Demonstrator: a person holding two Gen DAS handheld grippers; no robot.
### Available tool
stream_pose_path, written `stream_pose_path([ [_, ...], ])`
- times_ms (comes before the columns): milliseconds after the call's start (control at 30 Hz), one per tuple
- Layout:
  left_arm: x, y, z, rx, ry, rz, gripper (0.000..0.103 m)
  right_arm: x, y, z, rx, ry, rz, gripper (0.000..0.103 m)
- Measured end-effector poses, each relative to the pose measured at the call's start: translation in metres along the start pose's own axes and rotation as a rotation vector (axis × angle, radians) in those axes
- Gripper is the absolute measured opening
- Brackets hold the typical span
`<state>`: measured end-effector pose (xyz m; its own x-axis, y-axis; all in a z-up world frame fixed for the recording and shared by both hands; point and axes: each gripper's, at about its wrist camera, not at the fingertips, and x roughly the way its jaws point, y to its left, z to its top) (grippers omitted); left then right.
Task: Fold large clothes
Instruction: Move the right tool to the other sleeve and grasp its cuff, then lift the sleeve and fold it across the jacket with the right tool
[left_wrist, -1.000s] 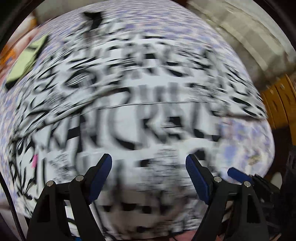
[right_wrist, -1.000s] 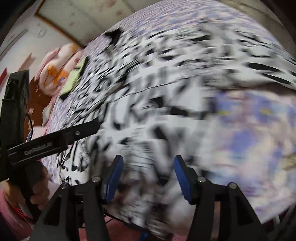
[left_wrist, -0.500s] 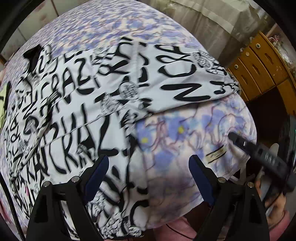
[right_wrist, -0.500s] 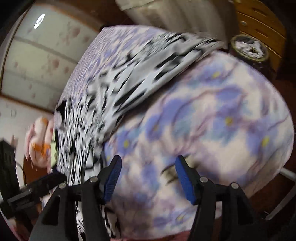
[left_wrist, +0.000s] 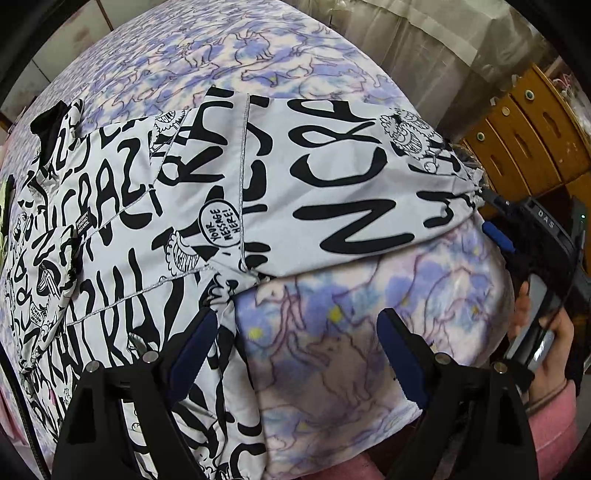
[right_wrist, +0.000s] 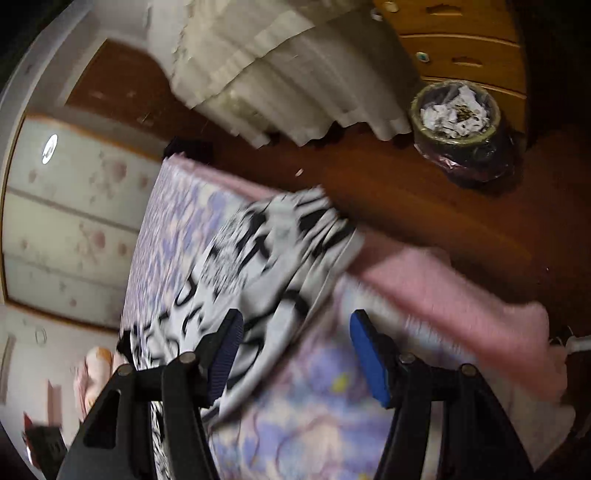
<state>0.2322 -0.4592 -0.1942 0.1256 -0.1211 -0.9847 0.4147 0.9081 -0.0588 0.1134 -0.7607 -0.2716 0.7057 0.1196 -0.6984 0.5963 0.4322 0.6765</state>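
Where a second ago both cameras saw little but blurred black-and-white print, the left view is now sharp and has slid toward the bed's corner, and the right view has swung out to the floor. The jacket (left_wrist: 229, 206) lies spread on the flowered bedspread (left_wrist: 351, 332), one sleeve (left_wrist: 354, 184) stretched to the bed edge. The left gripper (left_wrist: 295, 354) hangs over the jacket's hem and bare bedspread, jaws wide apart and empty. The right gripper (right_wrist: 295, 354), held in a hand (left_wrist: 543, 332) with a pink cuff, stands apart and empty too, its tip at the sleeve's cuff (right_wrist: 314, 229). Beyond are a curtain (right_wrist: 277, 74), wooden drawers (left_wrist: 524, 136), and a full wastebasket (right_wrist: 456, 114) on the brown floor (right_wrist: 406, 206).
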Motion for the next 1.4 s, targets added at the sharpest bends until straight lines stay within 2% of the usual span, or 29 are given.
stream_pose_path([
  [133, 0.007, 0.002, 0.008, -0.011, 0.015, 0.017, 0.087, 0.017, -0.005, 0.017, 0.026, 0.011, 0.008, 0.060],
  [333, 0.013, 0.010, 0.015, -0.054, 0.023, 0.005, 0.087, 0.045, -0.013, 0.028, 0.075, 0.060, -0.034, 0.059],
  [400, 0.015, 0.015, 0.015, -0.065, 0.023, 0.009, 0.087, 0.049, -0.013, 0.029, 0.082, 0.044, -0.032, 0.047],
  [567, 0.013, 0.029, 0.010, -0.095, 0.014, 0.009, 0.087, 0.050, -0.002, 0.028, 0.053, 0.016, -0.066, 0.038],
  [633, 0.009, 0.037, 0.008, -0.114, 0.006, 0.008, 0.087, 0.046, 0.003, 0.026, 0.042, 0.001, -0.073, 0.032],
  [700, 0.005, 0.046, 0.006, -0.128, -0.005, 0.001, 0.087, 0.040, 0.010, 0.025, 0.036, -0.028, -0.080, 0.021],
  [733, 0.002, 0.053, 0.006, -0.138, -0.014, -0.002, 0.087, 0.037, 0.015, 0.024, 0.030, -0.042, -0.086, 0.020],
  [900, -0.017, 0.086, 0.002, -0.180, -0.069, -0.020, 0.087, 0.011, 0.050, 0.018, -0.006, -0.132, -0.101, 0.017],
  [1000, -0.024, 0.110, -0.006, -0.214, -0.093, -0.031, 0.087, -0.010, 0.077, 0.009, -0.021, -0.194, -0.060, 0.015],
  [1133, -0.028, 0.152, -0.020, -0.264, -0.081, -0.126, 0.087, -0.031, 0.122, -0.009, -0.087, -0.255, -0.038, 0.014],
  [1200, -0.034, 0.179, -0.026, -0.281, -0.086, -0.177, 0.087, -0.040, 0.147, -0.022, -0.101, -0.281, 0.009, 0.014],
  [1400, -0.075, 0.263, -0.047, -0.290, -0.184, -0.153, 0.087, -0.054, 0.225, -0.071, -0.147, -0.315, 0.103, 0.013],
])
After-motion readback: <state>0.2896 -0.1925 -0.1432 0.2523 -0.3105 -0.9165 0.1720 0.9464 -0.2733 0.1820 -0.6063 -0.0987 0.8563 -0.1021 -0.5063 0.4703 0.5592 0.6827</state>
